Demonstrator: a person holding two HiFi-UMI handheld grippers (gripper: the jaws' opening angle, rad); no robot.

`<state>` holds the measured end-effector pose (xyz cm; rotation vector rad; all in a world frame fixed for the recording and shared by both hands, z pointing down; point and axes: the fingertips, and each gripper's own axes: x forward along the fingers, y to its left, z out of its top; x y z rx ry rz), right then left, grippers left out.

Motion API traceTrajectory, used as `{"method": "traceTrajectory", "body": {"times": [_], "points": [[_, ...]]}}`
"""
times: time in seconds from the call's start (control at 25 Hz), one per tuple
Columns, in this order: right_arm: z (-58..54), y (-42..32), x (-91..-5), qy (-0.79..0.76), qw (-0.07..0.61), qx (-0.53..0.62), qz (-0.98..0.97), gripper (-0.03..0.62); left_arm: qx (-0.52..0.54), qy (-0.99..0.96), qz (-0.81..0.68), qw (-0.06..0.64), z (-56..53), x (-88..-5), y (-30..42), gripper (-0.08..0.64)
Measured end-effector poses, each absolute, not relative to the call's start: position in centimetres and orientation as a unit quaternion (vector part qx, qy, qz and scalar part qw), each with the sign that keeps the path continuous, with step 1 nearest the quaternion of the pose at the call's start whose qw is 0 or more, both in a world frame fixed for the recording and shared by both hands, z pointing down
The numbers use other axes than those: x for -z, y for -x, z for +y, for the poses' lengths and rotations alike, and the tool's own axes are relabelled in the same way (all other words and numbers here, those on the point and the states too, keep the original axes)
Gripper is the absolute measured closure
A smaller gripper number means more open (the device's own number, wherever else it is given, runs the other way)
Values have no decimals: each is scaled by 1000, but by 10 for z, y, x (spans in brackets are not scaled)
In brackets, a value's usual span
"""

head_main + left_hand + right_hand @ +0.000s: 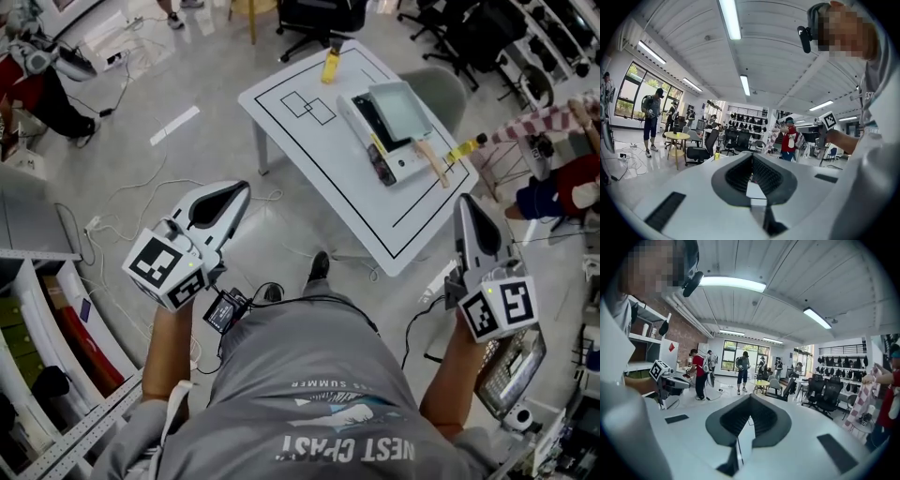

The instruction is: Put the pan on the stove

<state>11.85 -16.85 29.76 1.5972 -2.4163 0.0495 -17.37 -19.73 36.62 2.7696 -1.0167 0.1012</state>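
Observation:
A square grey pan (pixel 401 109) with a wooden handle (pixel 432 162) rests on top of the white and black stove (pixel 377 148), on the white table (pixel 309 155) ahead of me. Both grippers are held up near my body, well short of the table. My left gripper (pixel 246 188) is shut with nothing in it; its closed jaws (pixel 751 155) point level into the room. To the right, my right gripper (pixel 466 199) is also shut and empty, with its jaws (pixel 750 397) meeting at the tip. Neither touches the pan or the stove.
A yellow bottle (pixel 330 66) stands at the table's far edge. Cables (pixel 141 192) trail over the floor on the left beside shelving (pixel 56 319). Office chairs (pixel 323 19) stand beyond the table. People stand around the room (pixel 699 373), one beside the table's right end (pixel 553 183).

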Motion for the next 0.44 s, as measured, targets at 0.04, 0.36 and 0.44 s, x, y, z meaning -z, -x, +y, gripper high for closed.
{"method": "traceTrajectory", "body": {"times": [0.04,0.36,0.44], "points": [[-167,-118,-298,-549,123,-17,-827,584,-35,-935,-341,95,-196,-366,173,561],[-157,-125,-306,-558,126,-27,-820,584,-40,-936,-336,96,-190,-367,171,561],[-156,-128,-307,-558,127,-30,-820,584,-40,-935,-339,98,-188,-366,171,561]]}}
